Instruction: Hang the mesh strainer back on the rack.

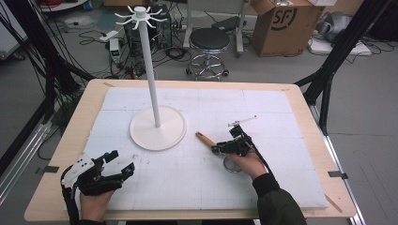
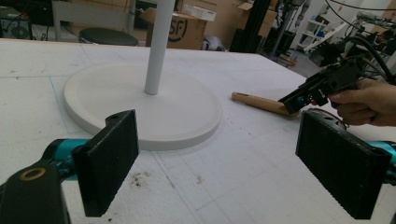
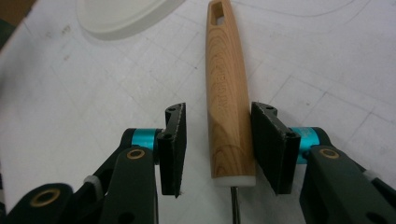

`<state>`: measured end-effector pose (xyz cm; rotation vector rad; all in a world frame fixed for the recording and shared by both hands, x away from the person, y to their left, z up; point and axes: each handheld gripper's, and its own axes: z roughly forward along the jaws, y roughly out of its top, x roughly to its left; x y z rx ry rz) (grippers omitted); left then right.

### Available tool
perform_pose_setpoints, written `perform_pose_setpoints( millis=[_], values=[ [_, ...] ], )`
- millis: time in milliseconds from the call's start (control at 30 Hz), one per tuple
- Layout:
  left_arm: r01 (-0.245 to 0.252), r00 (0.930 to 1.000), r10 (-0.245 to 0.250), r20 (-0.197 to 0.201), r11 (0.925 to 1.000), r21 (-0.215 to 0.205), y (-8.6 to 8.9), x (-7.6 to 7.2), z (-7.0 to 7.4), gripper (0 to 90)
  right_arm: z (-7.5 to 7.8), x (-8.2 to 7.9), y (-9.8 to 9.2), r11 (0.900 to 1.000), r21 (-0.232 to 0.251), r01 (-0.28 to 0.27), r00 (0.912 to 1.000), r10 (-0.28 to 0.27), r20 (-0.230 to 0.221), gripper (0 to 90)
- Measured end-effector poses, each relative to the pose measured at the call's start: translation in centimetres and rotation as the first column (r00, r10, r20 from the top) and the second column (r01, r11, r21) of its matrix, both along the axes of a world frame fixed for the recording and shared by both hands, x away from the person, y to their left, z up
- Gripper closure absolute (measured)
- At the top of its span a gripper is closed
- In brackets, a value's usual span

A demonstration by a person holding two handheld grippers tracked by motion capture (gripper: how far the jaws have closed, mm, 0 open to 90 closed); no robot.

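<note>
I am bringing my right gripper [image 3: 215, 149] around the wooden handle [image 3: 226, 93] of a utensil lying flat on the tabletop [image 1: 281, 187], near the white stand [image 1: 157, 127]. The jaws are half spread; one pad is touching the wood, the other is standing clear. The handle is looking stiff, light and smooth, so I am taking it near its thick end. My left gripper [image 2: 224, 172] is resting with jaws wide apart.
</note>
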<state>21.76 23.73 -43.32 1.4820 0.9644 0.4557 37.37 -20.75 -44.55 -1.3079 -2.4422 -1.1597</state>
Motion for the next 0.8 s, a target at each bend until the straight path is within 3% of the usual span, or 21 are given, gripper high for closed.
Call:
perform_pose_setpoints(
  millis=[300,433,633,733,800],
  values=[
    [0.003,1.0,-0.003,-0.007,1.0,-0.005,-0.1,0.0,0.0,13.8,0.4,-0.3,0.9,0.994,-0.106,-0.021,0.9983,0.026,0.051,66.6],
    [0.008,0.9999,-0.008,-0.008,1.0,-0.003,-0.2,0.1,0.0,13.8,0.6,-0.4,1.3,0.989,-0.149,-0.027,0.9976,0.036,0.059,66.5],
    [0.008,1.0,-0.008,-0.006,1.0,0.003,-0.3,0.1,0.0,13.8,0.7,-0.3,1.6,0.984,-0.173,-0.039,0.9973,0.049,0.054,66.9],
    [0.009,0.9999,-0.009,-0.012,1.0,-0.002,-0.3,0.1,0.0,13.8,0.9,-0.1,2.2,0.973,-0.222,-0.058,0.995,0.075,0.066,66.8],
    [0.013,0.9999,-0.013,-0.01,0.9999,-0.002,-0.3,0.2,0.0,13.8,1.3,-0.2,2.7,0.964,-0.261,-0.054,0.9966,0.068,0.045,66.6]
  ],
)
